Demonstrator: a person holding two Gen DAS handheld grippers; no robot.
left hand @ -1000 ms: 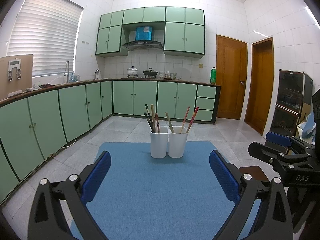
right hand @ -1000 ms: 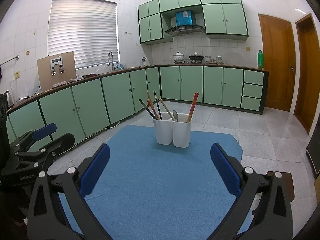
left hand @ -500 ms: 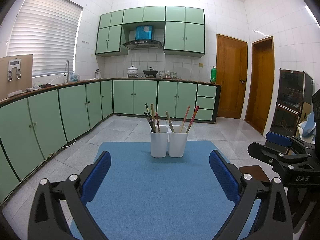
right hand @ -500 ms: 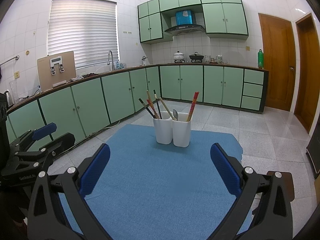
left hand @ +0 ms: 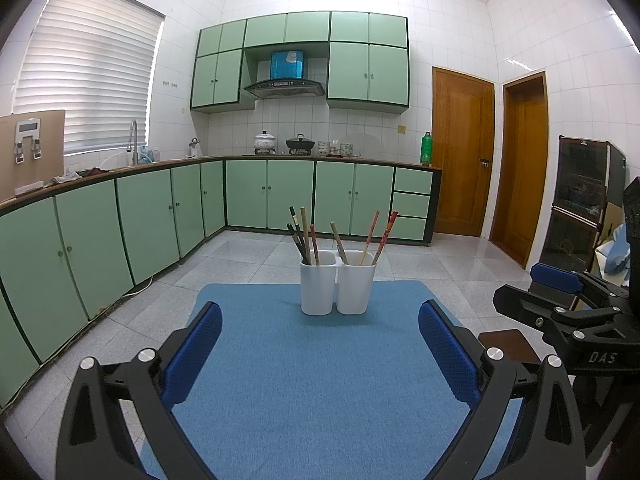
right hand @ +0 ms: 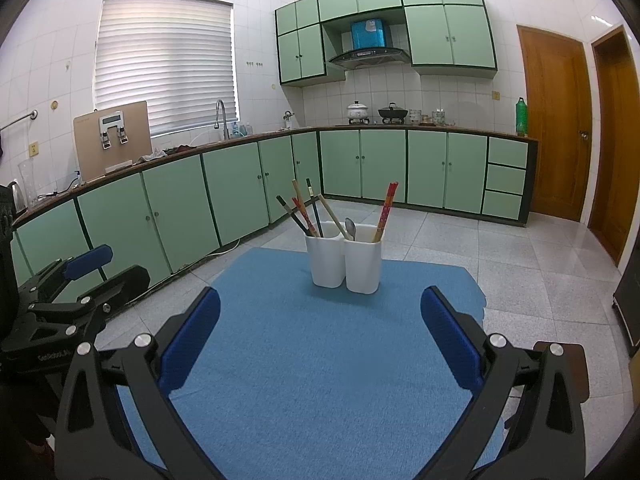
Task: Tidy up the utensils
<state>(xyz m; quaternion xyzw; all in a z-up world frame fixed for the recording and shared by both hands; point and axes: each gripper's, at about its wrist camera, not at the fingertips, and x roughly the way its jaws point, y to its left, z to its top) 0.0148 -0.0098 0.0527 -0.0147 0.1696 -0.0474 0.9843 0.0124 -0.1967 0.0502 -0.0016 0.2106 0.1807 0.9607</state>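
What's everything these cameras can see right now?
cups: two, white, side by side on the mat
chopsticks: several, red, tan and dark, standing in both cups
spoon: one, silver, in the right cup
mat: one, blue, on the table
cabinets: many, pale green, along the walls
doors: two, brown wood, far right
pots: two, white and black, on the counter
bottle: one, green, counter end
left gripper: black with blue pads, jaws open, empty
right gripper: same, jaws open, empty
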